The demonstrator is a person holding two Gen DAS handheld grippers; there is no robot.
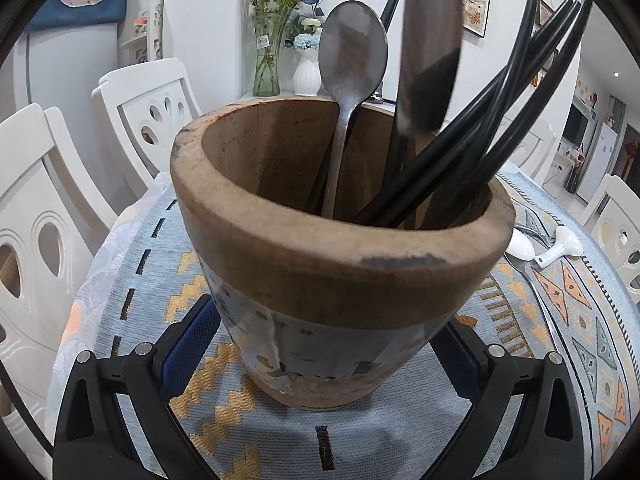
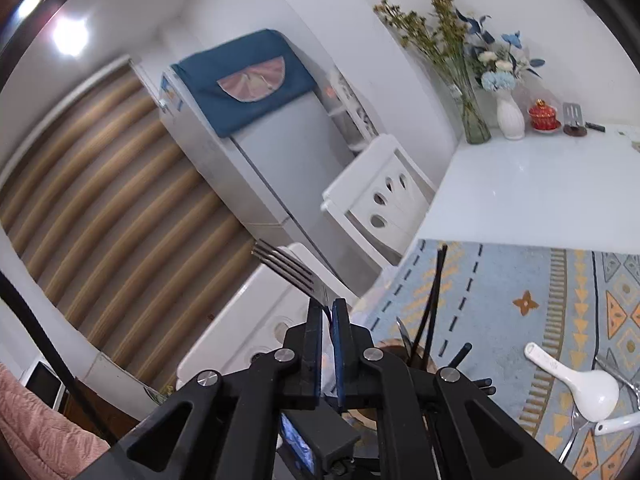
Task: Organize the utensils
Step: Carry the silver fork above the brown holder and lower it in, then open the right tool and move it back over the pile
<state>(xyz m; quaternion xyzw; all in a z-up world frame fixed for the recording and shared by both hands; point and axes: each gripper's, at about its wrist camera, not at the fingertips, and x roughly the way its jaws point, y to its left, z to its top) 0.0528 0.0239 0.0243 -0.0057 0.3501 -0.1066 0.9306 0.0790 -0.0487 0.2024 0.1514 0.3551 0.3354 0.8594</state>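
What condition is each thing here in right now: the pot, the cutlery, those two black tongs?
Wooden pot: upright on the patterned tablecloth, between the left tongs' pads.
Metal spoon: standing in the pot, bowl up.
Black chopsticks: leaning in the pot.
Fork: clamped in the right tongs, tines out.
Right tongs: shut on the fork.
Left tongs: around the pot.
White ceramic spoons: lying on the cloth.

Both grippers are black plastic linkages. The left gripper (image 1: pixel 320 360) has angular arms with triangular cut-outs, round silver screw heads at the pivots, and blue textured pads (image 1: pixel 188 344) lining its fingers. The right gripper (image 2: pixel 327 320) is built alike: black arms, silver screws, slim black fingers faced with blue pads (image 2: pixel 339 344), and a small blue-lit part low between the arms.
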